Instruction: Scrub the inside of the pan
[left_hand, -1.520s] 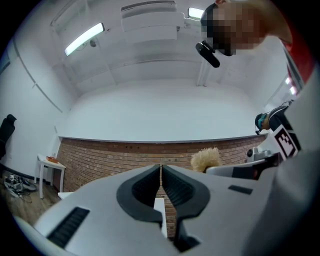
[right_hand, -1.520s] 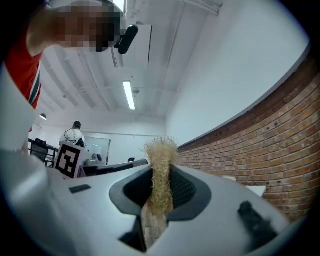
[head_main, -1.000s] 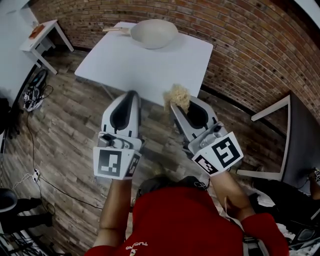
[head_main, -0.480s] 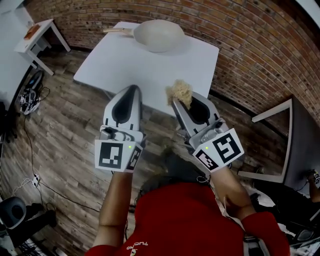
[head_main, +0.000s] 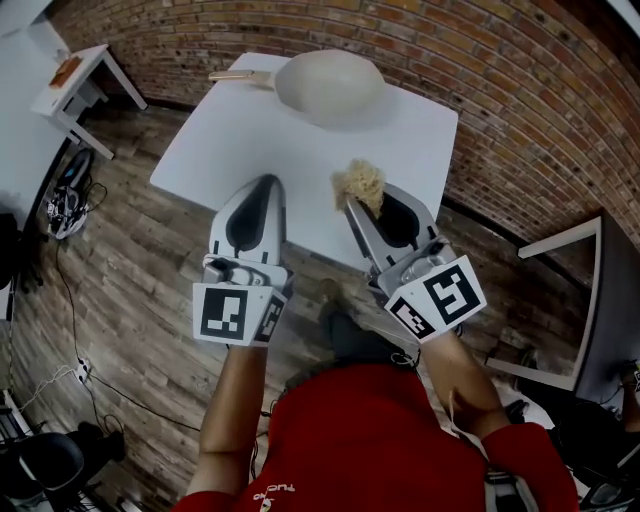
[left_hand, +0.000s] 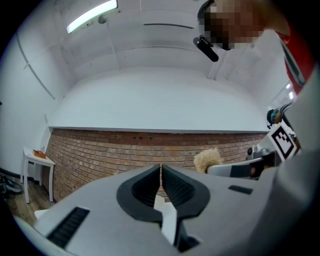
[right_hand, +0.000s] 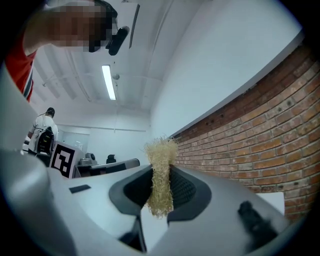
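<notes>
At the far edge of the desk (head_main: 250, 130), 12 o'clock, pan (head_main: 330, 85), right hand-held gripper (head_main: 352, 206) clenched on a straw-coloured scrubber (head_main: 361, 184) (fibres poking past the tips), left hand-held gripper (head_main: 267, 182) at its 9 o'clock, jaws pressed together, empty.

- Table (head_main: 250, 130): white, rectangular top, set corner-on to the viewer.
- Brick wall (head_main: 480, 60): red-brown, directly behind the table.
- Floor (head_main: 140, 260): grey-brown wood planks, under and in front of the table.
- Side table (head_main: 85, 75): small, white, well left of the table; an orange-brown item (head_main: 66, 69) on top, too small to identify.
- Cables (head_main: 65, 200): tangled on the floor, left of the table.
- White frame (head_main: 560, 240): right of the table, edging a dark surface (head_main: 615, 300).
- Strip light (left_hand: 92, 14): lit, on the ceiling above the table.
</notes>
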